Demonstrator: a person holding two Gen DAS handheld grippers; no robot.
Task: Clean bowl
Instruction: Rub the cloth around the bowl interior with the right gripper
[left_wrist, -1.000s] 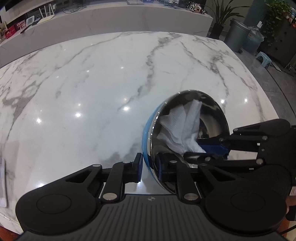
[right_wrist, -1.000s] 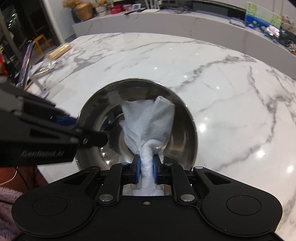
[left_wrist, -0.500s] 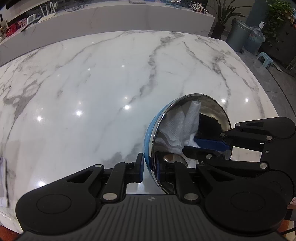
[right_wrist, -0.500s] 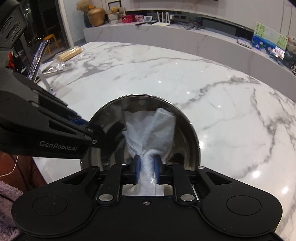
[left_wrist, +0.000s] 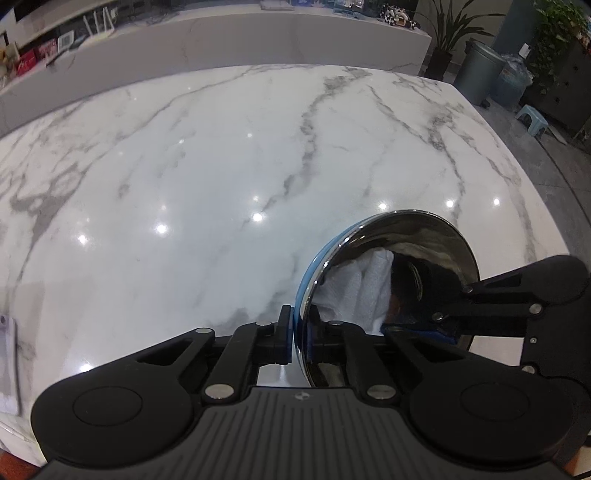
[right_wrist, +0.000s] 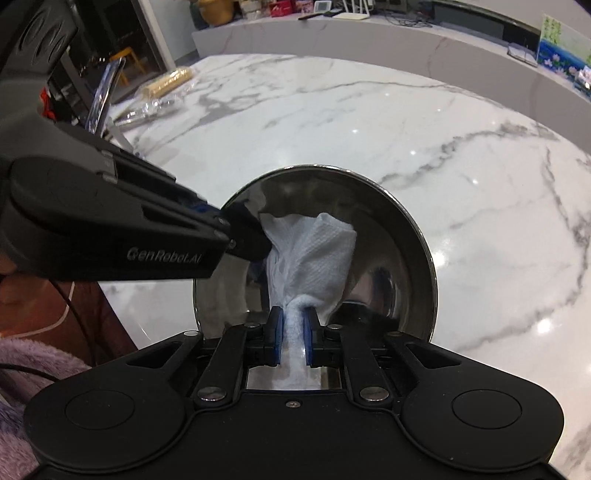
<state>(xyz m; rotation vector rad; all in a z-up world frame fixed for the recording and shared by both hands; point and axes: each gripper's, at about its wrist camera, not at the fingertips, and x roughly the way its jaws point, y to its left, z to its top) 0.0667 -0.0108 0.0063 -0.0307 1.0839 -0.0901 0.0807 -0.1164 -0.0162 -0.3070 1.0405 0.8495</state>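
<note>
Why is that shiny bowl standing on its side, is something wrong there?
Nothing looks wrong. The left gripper pinches the bowl by its rim, tipping it on edge above the marble table, while the right gripper presses a paper towel inside. No spill or damage shows.

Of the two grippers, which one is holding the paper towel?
The right gripper pinches the paper towel; the left gripper clamps the bowl rim instead.

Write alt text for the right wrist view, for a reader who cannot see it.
The right gripper pinches a bunched white paper towel pressed inside a shiny steel bowl tilted toward the camera. The left gripper clamps the bowl's left rim, over a white marble countertop.
</note>
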